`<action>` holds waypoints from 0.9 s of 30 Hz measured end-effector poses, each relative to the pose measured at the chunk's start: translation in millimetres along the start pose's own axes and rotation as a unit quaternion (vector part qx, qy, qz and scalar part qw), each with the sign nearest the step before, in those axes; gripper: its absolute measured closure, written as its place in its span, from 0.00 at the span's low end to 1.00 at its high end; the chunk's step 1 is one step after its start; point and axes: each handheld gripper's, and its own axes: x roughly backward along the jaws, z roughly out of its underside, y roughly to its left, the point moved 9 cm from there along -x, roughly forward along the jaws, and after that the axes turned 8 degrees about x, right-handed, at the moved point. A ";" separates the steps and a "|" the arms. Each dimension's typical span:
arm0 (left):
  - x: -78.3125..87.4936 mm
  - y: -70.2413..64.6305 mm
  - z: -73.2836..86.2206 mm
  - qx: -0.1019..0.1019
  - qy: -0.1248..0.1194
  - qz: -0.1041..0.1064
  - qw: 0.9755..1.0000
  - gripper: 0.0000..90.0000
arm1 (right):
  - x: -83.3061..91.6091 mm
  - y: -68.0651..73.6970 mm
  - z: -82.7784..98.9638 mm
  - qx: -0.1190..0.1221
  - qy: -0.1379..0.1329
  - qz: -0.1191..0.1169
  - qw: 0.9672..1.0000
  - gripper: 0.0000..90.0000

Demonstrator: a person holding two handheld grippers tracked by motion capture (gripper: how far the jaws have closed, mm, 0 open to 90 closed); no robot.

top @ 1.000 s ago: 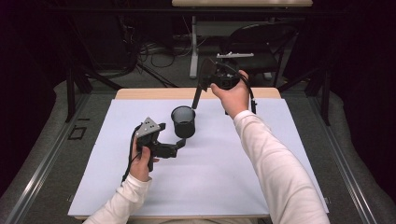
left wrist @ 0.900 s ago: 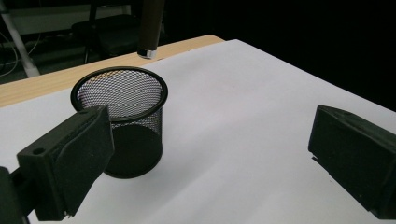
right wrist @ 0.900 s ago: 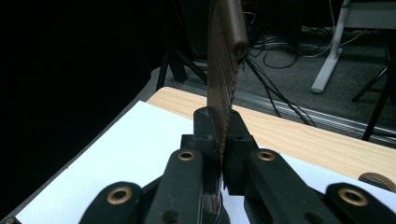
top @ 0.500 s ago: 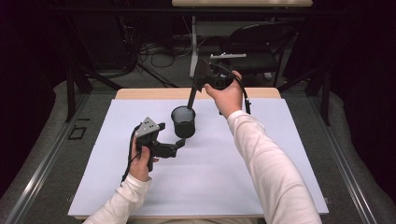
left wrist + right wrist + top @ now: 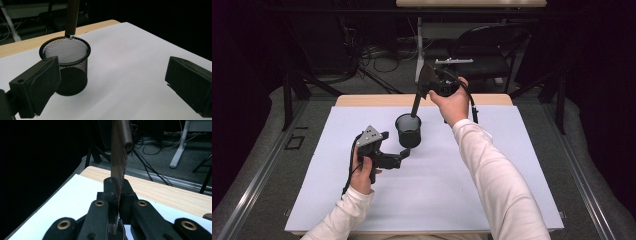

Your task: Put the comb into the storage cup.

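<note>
A black mesh cup (image 5: 408,131) stands upright on the white sheet (image 5: 472,200). My right gripper (image 5: 432,85), held high above the table's far edge, is shut on a dark brown comb (image 5: 426,80). The comb's thin handle (image 5: 415,107) slants down to the cup's far rim. In the right gripper view the ribbed comb (image 5: 118,157) stands clamped between the jaws of my right gripper (image 5: 117,187). My left gripper (image 5: 399,157) is open just in front of the cup. One of its pads (image 5: 42,85) sits close beside the cup (image 5: 65,65), whose far rim the handle (image 5: 71,17) reaches.
The wooden table edge (image 5: 362,100) runs along the back of the sheet. Behind it are dark floor, cables (image 5: 372,55), a white stand (image 5: 419,40) and a chair. The sheet's right half is bare white paper.
The right hand has shifted slightly left and down, bringing the comb's handle tip to the cup's rim. The left hand and the cup have not moved.
</note>
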 end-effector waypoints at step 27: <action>0.6 1.3 -0.3 0.000 -0.001 0.002 1.000 0.00 | -24.3 5.4 28.4 -0.005 0.021 -0.004 1.000 0.97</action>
